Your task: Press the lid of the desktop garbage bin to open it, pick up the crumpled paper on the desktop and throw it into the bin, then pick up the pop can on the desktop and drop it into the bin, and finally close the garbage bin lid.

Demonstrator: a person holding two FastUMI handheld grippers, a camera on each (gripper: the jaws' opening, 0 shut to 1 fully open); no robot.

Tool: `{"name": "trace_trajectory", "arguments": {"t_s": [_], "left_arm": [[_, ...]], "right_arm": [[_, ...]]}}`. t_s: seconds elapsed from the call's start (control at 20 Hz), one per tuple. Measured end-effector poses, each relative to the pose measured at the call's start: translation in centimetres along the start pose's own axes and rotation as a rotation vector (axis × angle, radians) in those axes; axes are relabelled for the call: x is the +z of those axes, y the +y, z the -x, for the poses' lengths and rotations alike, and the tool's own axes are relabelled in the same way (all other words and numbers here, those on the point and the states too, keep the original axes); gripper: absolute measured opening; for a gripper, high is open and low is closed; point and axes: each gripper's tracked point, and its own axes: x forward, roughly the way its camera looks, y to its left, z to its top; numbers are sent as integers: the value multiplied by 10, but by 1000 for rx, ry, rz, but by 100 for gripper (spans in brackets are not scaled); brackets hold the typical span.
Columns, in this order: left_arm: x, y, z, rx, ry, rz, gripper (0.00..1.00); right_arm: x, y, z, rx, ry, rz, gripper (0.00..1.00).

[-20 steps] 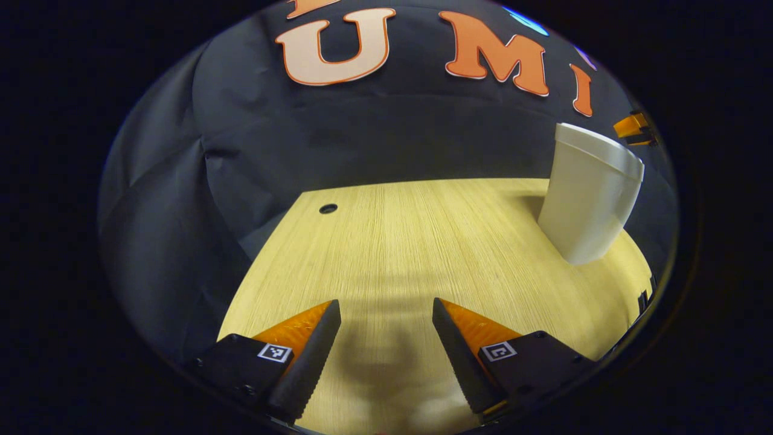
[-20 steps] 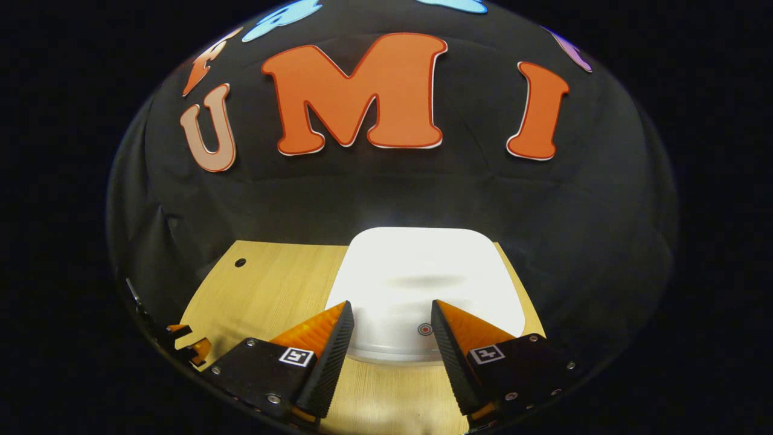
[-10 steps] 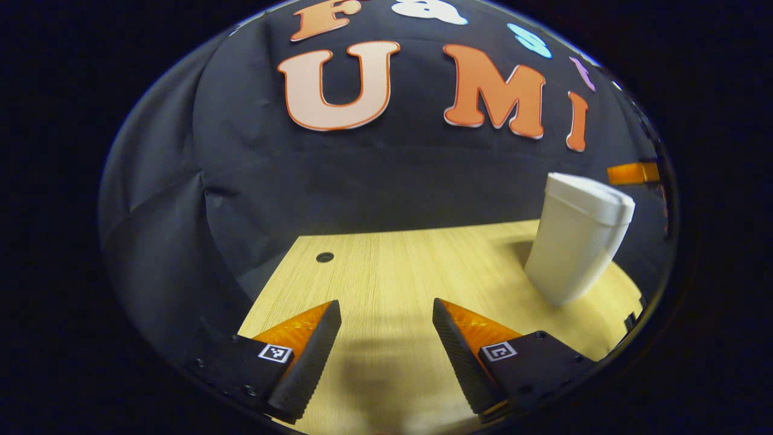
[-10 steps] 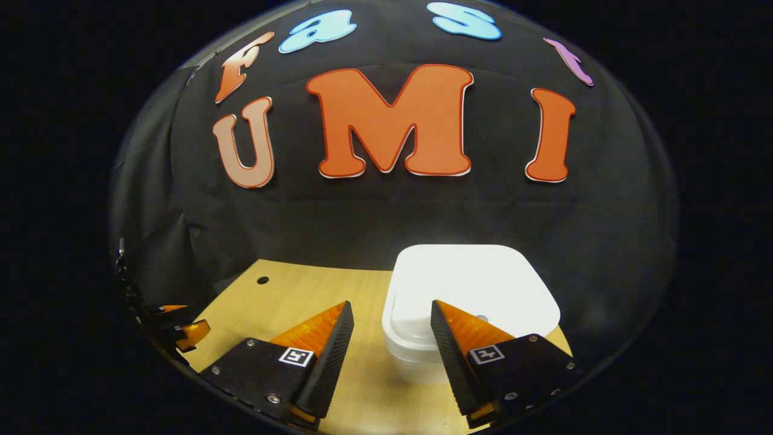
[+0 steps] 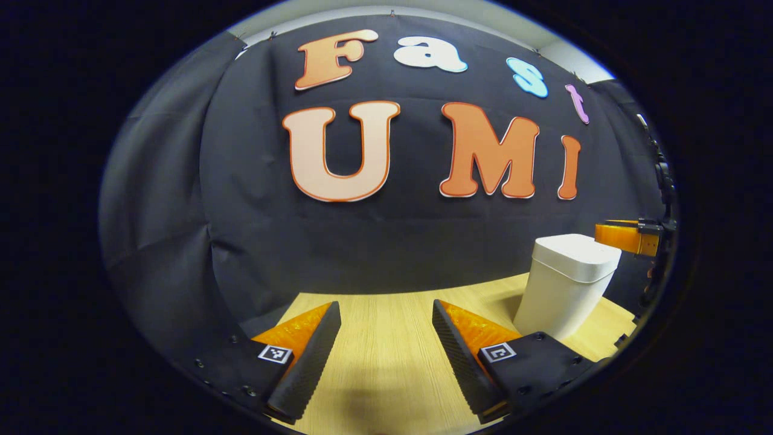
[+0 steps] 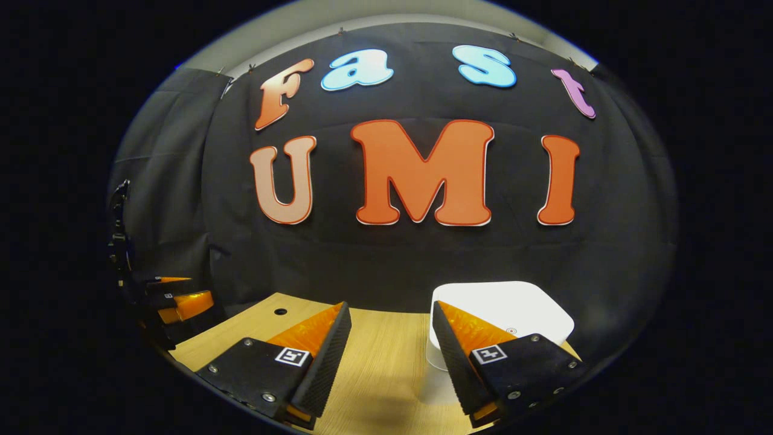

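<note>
A white desktop garbage bin (image 5: pixel 566 284) stands on the wooden table at the right of the left gripper view, its lid down. My left gripper (image 5: pixel 386 323) is open over bare wood, well left of the bin. In the right gripper view the bin (image 6: pixel 519 311) sits just beyond my right gripper (image 6: pixel 391 323), which is open, its right finger in front of the lid's near edge. The right gripper (image 5: pixel 628 237) shows at the far right of the left gripper view, beside the bin's lid. The left gripper (image 6: pixel 175 299) shows at the left edge of the right gripper view.
The wooden table (image 6: pixel 386 362) ends at the black cloth wall behind. A small round hole (image 6: pixel 280 312) is in the tabletop near its far left corner.
Both grippers have pulled back and tilted up, so the bin looks smaller and lower and more of the wall shows. The right gripper has come off the lid, which stays down.
</note>
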Motion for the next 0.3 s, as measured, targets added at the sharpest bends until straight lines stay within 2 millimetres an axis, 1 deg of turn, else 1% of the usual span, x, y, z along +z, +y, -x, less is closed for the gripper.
{"name": "trace_trajectory", "arguments": {"t_s": [0.2,0.3], "left_arm": [[15,-2,5,8,-53,0,97],[16,-4,9,7,-57,-8,97]], "right_arm": [[-11,18,8,13,-13,15,88],[-22,28,10,38,10,11,89]]}}
